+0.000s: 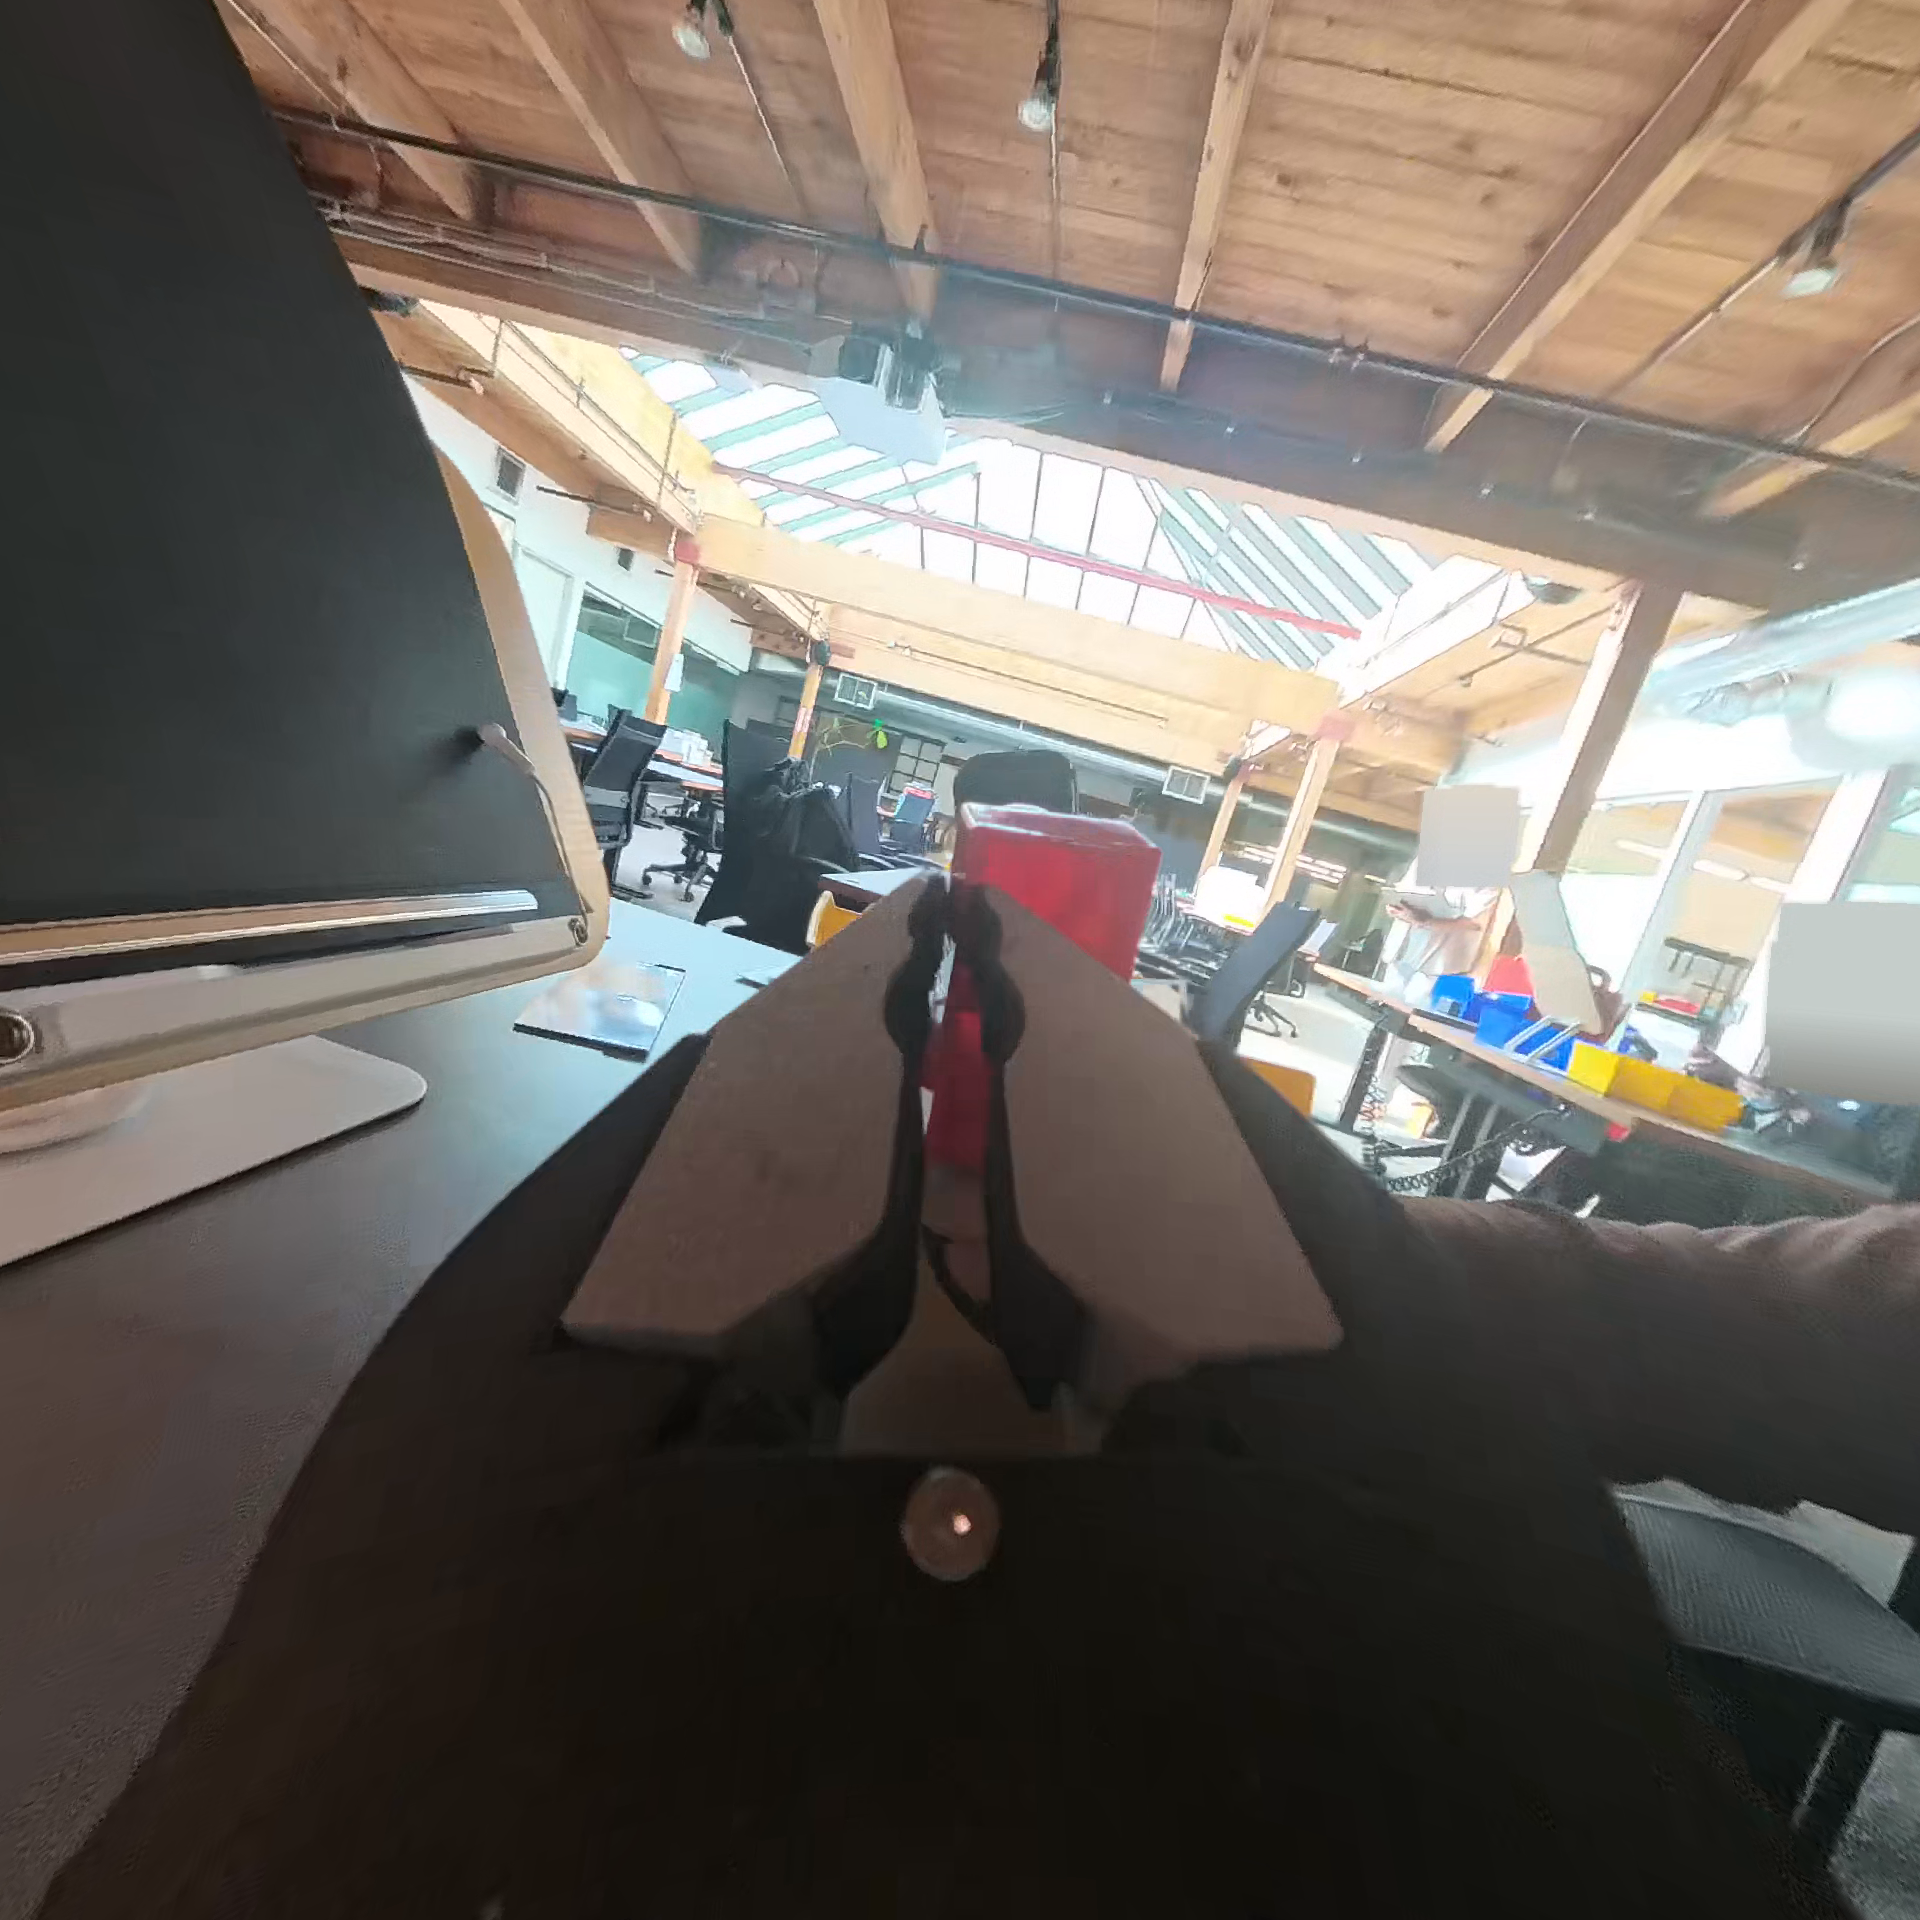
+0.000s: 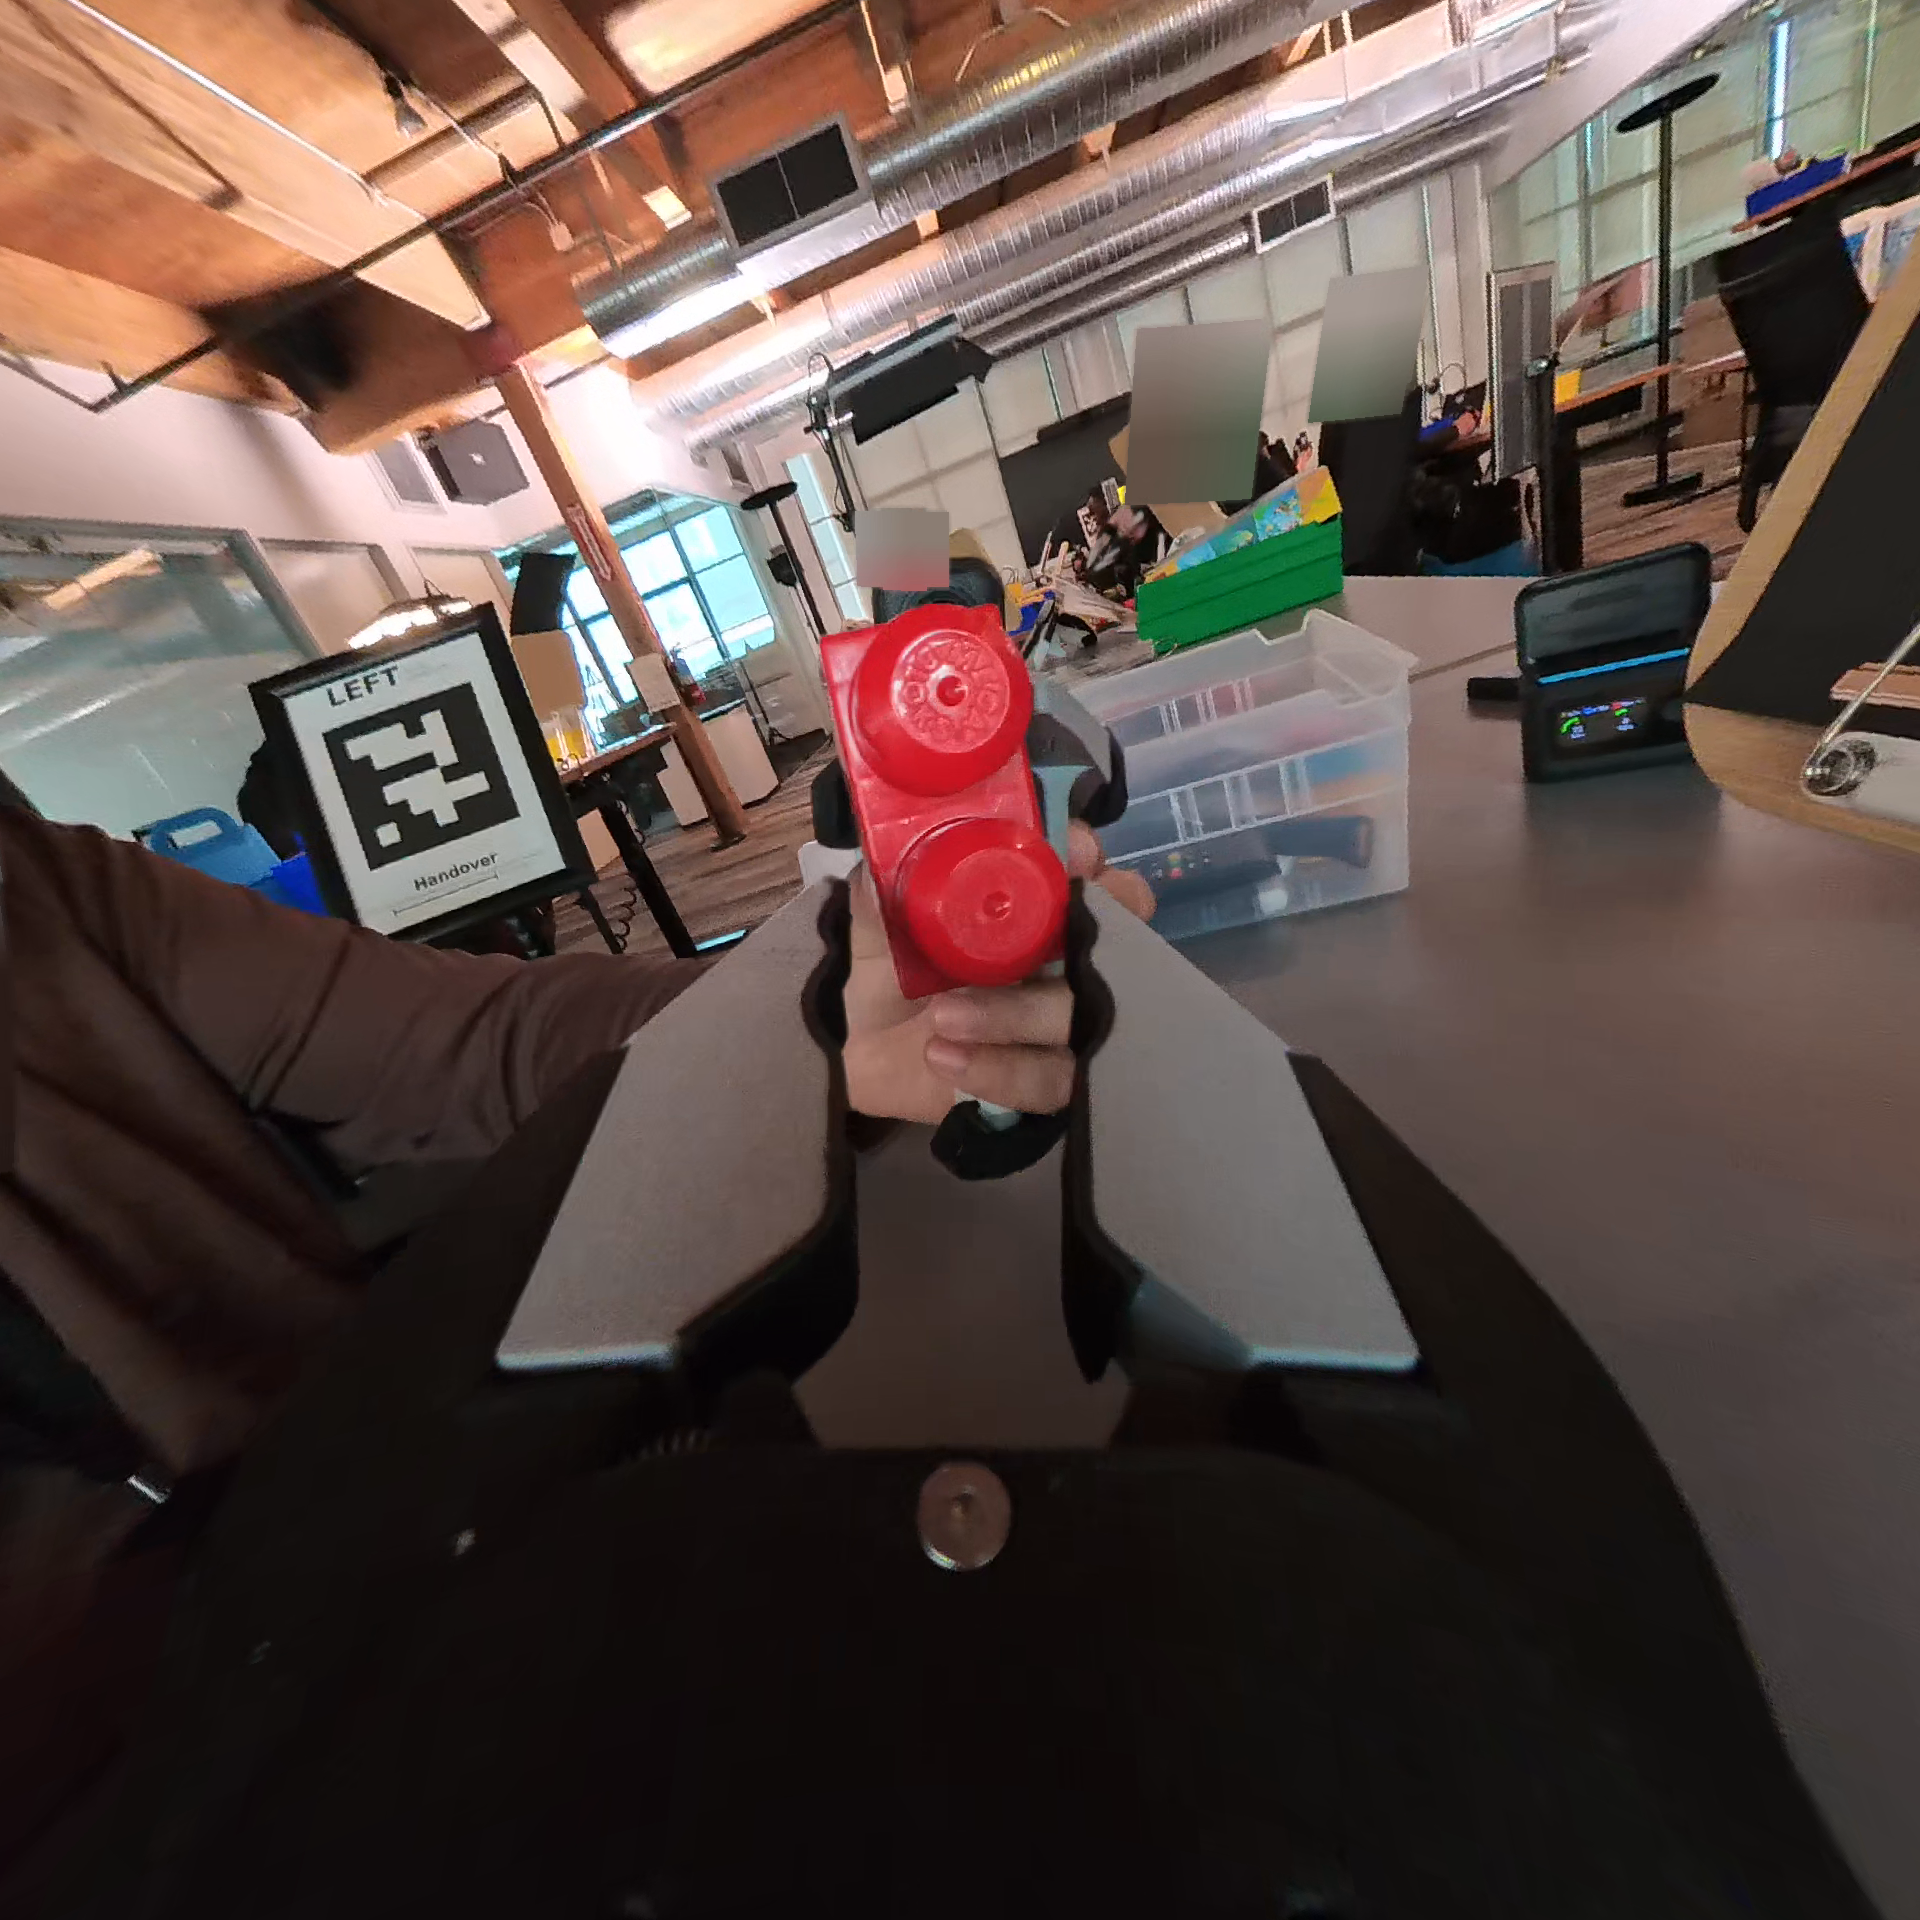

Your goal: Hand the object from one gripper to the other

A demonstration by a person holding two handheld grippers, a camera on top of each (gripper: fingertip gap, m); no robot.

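A red two-stud toy brick [image 1: 1060,883] sticks out past the tips of my left gripper [image 1: 956,914], which is shut on its lower part. In the right wrist view the brick [image 2: 945,800] faces me studs-first, held up above the table. My right gripper [image 2: 961,935] is open, with its fingers [image 2: 831,956] on either side of the brick's lower stud and a gap showing on the left. The left gripper [image 2: 1081,769] and the hand [image 2: 966,1049] that holds it show behind and below the brick.
A monitor [image 1: 208,520] stands on the dark table [image 1: 208,1351] to the left. A clear plastic bin [image 2: 1268,769], a green box [image 2: 1236,582] and a black device [image 2: 1600,675] sit on the grey table. A framed marker sign [image 2: 416,769] stands to the left. A brown sleeve [image 2: 312,1018] crosses the left. Both grippers' tips are close together, under 4 cm apart.
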